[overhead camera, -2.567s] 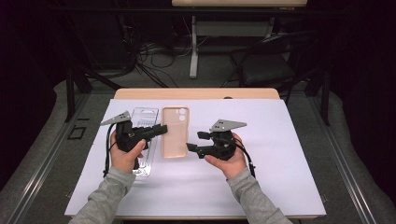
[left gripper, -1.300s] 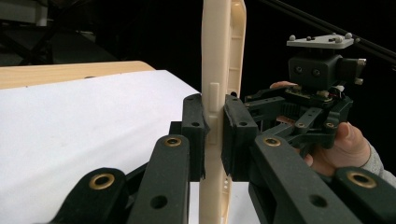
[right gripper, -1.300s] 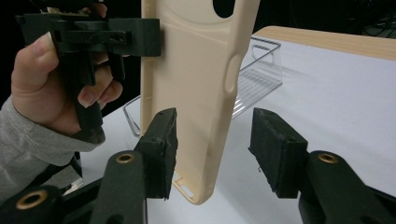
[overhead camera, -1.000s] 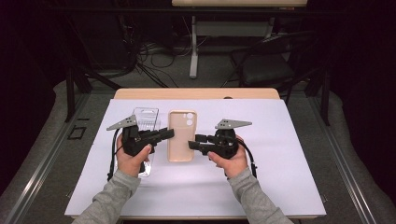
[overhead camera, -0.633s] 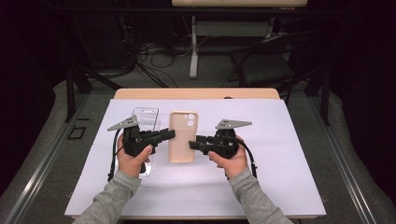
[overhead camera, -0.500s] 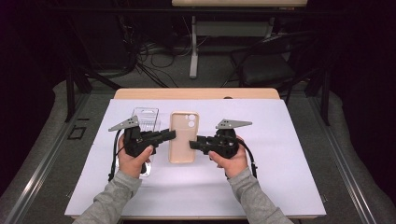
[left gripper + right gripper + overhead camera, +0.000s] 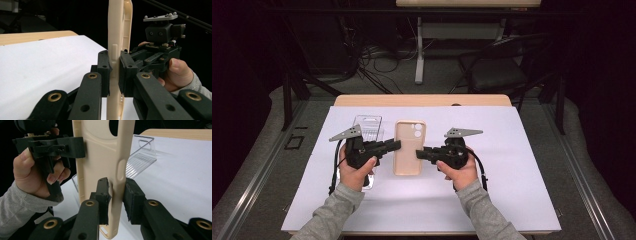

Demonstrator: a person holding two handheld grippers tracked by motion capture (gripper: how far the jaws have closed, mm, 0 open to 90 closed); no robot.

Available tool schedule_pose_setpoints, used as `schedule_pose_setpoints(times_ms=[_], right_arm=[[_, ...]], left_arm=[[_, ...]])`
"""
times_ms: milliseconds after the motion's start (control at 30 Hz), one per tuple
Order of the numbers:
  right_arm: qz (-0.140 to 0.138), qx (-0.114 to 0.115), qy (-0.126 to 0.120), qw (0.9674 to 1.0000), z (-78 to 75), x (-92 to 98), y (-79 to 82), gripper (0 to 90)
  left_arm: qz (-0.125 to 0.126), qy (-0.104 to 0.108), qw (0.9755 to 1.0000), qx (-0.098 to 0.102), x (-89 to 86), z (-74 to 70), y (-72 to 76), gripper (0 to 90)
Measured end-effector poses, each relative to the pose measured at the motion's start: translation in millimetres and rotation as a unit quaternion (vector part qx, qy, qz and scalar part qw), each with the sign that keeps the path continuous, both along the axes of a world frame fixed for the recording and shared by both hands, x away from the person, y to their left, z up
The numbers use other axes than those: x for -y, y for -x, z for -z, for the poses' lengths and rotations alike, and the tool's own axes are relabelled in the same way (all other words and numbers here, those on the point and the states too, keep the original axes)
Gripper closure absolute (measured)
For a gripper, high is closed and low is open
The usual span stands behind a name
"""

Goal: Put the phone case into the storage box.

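A beige phone case [image 7: 407, 147], smooth, matte and seemingly soft plastic with rounded corners and a camera cut-out near its far end, was held between the two grippers above the white table [image 7: 512, 150]. The left gripper [image 7: 398, 144] was pinched on the case's left edge; in the left gripper view its ribbed black pads [image 7: 103, 71] were pressed flat against the rim at a moulded button bump. The right gripper [image 7: 419, 154] was set on the opposite edge, and its jaws had just been closing; in the right gripper view one pad [image 7: 103, 197] was seen touching the rim, while a thin gap seemed left at the other, though this was hard to judge.

A clear, ridged plastic tray [image 7: 368, 131] was seen lying on the table just beyond the left gripper, partly covered by it. The case's near end was cut off in both gripper views. The room behind the table was too dark to be read.

Against the earliest frame, the case had been shifted slightly right and away from the tray, and both hands had been brought closer in on it.
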State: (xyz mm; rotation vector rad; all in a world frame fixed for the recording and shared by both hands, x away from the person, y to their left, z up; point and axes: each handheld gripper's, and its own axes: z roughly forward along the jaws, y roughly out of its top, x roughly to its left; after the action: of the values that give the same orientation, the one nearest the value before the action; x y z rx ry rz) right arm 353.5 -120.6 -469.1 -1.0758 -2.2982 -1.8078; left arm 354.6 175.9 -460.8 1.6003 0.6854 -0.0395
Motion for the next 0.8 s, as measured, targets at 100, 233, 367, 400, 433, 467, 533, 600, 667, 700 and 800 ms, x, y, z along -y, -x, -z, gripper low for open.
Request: schedule_pose_setpoints(times_ms=[100, 233, 367, 400, 433, 467, 533, 600, 667, 700, 800], right_arm=[[0.000, -0.002, -0.001, 1.0000, 0.3, -0.1, -0.1, 75.6], [-0.001, -0.004, -0.001, 1.0000, 0.4, -0.1, 0.1, 76.9], [-0.001, -0.005, -0.002, 1.0000, 0.9, 0.1, -0.2, 78.0], [-0.001, -0.005, -0.002, 1.0000, 1.0, 0.2, -0.3, 78.5], [-0.002, -0.007, -0.001, 1.0000, 1.0, 0.5, -0.4, 78.8], [-0.002, -0.008, -0.002, 1.0000, 1.1, 0.6, -0.4, 78.9], [-0.003, -0.010, -0.003, 0.9999, 1.4, 0.4, -0.5, 79.3], [-0.004, -0.011, -0.004, 0.9999, 1.7, 0.3, -0.7, 79.8], [-0.005, -0.011, -0.006, 0.9999, 1.9, 0.4, -0.8, 80.2], [-0.006, -0.011, -0.007, 0.9999, 1.9, 0.4, -0.9, 80.3], [-0.007, -0.010, -0.006, 0.9999, 2.0, 0.3, -0.8, 80.4]], left_arm=[[0.001, 0.000, 1.0000, 0.000, 0.5, 0.4, 0.0, 81.4], [0.002, 0.000, 1.0000, -0.001, 0.5, 0.6, 0.0, 81.3], [0.001, -0.001, 1.0000, -0.002, 0.6, 0.8, 0.0, 81.4], [0.000, 0.000, 1.0000, -0.002, 0.6, 0.8, 0.0, 81.3], [0.000, 0.000, 1.0000, -0.002, 0.5, 0.9, -0.1, 81.3], [-0.001, -0.001, 1.0000, -0.002, 0.5, 0.9, 0.0, 81.3], [-0.001, -0.001, 1.0000, -0.002, 0.3, 1.0, -0.1, 81.3], [-0.001, -0.001, 1.0000, -0.002, 0.0, 1.2, -0.4, 81.3], [0.000, -0.001, 1.0000, -0.003, -0.4, 1.2, -0.5, 81.3], [-0.001, -0.001, 1.0000, -0.003, -0.4, 1.2, -0.4, 81.3], [-0.001, -0.001, 1.0000, -0.002, -0.4, 1.2, -0.3, 81.3]])
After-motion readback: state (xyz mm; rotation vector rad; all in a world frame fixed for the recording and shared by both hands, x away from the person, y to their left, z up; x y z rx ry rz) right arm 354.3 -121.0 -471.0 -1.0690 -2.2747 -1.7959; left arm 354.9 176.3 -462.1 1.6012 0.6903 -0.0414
